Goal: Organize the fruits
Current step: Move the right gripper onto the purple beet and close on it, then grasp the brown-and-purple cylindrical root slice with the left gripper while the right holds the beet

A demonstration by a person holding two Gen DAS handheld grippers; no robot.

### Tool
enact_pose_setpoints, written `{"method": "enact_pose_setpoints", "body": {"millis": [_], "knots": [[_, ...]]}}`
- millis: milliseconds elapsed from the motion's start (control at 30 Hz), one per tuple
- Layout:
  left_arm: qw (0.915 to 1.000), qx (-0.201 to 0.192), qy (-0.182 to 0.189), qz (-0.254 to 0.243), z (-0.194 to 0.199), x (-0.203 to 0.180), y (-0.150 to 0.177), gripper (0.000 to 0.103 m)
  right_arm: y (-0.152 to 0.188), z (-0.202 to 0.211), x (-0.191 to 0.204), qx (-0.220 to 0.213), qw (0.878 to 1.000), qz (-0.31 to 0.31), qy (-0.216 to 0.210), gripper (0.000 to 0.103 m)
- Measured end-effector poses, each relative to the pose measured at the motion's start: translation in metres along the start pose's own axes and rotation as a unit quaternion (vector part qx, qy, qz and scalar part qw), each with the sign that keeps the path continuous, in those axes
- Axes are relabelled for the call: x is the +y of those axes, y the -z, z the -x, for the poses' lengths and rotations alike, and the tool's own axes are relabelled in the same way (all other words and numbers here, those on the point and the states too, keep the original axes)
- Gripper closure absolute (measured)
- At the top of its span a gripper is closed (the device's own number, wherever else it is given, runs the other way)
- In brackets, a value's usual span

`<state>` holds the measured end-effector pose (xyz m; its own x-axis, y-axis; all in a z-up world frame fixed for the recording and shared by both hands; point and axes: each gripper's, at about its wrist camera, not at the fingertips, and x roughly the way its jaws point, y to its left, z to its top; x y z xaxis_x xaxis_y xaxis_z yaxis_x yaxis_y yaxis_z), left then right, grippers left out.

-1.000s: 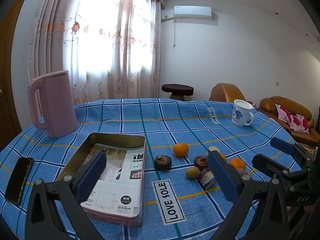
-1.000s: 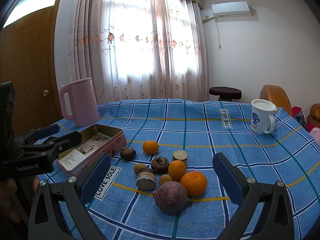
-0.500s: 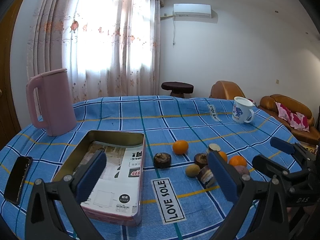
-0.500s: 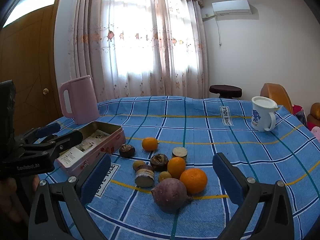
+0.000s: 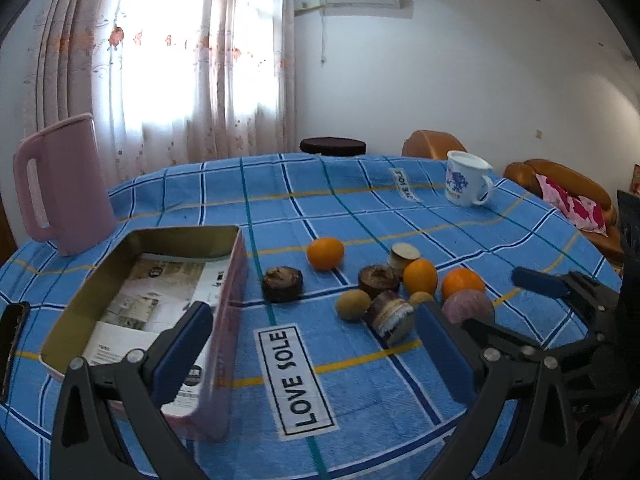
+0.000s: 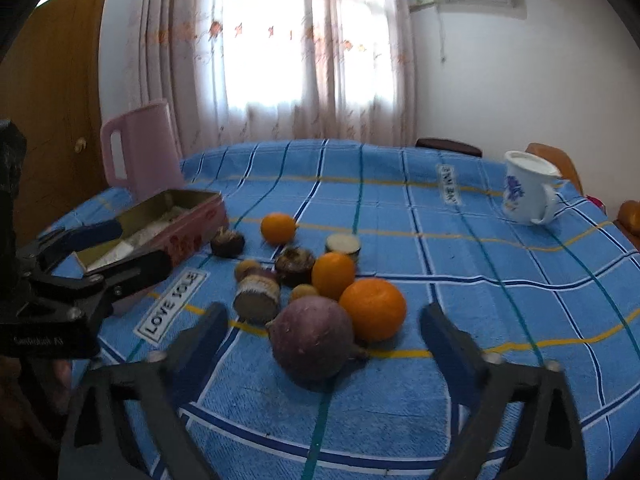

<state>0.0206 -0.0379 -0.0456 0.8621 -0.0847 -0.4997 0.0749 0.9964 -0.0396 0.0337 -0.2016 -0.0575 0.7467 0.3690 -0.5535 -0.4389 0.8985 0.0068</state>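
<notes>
A cluster of fruit lies on the blue checked tablecloth: oranges (image 6: pixel 372 309) (image 5: pixel 325 253), a large purple round fruit (image 6: pixel 313 338) (image 5: pixel 468 307), small brown and dark fruits (image 5: pixel 282 283) and cut pieces (image 6: pixel 256 297). An open pink tin (image 5: pixel 140 308) lined with paper sits left of them. My left gripper (image 5: pixel 316 352) is open and empty, above the cloth between the tin and the fruit. My right gripper (image 6: pixel 324 344) is open and empty, low over the cloth, with the purple fruit just ahead of its fingertips.
A pink jug (image 5: pixel 64 184) stands at the back left behind the tin. A white mug (image 5: pixel 466 178) stands at the back right. A dark phone (image 5: pixel 10 336) lies at the left table edge. Sofas (image 5: pixel 560 188) are beyond the table.
Both grippers have moved forward and lower toward the fruit. The purple fruit and orange now loom larger in the right wrist view. Both stay open.
</notes>
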Motion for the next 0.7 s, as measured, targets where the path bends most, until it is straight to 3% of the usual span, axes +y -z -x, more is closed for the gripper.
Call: {"method": "enact_pose_setpoints", "body": {"millis": [67, 200, 233, 500, 700], "knots": [[0.9999, 0.005, 0.009, -0.001, -0.002, -0.002, 0.002, 0.000, 0.001, -0.007, 0.004, 0.020, 1.000, 0.011, -0.007, 0.026], [0.9999, 0.002, 0.011, -0.005, 0.000, -0.005, 0.002, 0.000, 0.002, -0.015, 0.005, 0.039, 0.999, 0.017, -0.023, 0.051], [0.9999, 0.002, 0.011, -0.001, -0.001, -0.005, 0.002, 0.000, 0.002, -0.015, 0.003, 0.037, 0.999, 0.013, -0.026, 0.052], [0.9999, -0.004, 0.009, 0.013, 0.002, 0.003, -0.001, 0.000, 0.002, -0.004, 0.004, 0.010, 1.000, 0.015, -0.024, 0.054], [0.9997, 0.003, 0.012, 0.020, -0.003, 0.007, -0.001, 0.000, -0.002, 0.008, -0.002, -0.028, 1.000, 0.011, 0.004, 0.054]]}}
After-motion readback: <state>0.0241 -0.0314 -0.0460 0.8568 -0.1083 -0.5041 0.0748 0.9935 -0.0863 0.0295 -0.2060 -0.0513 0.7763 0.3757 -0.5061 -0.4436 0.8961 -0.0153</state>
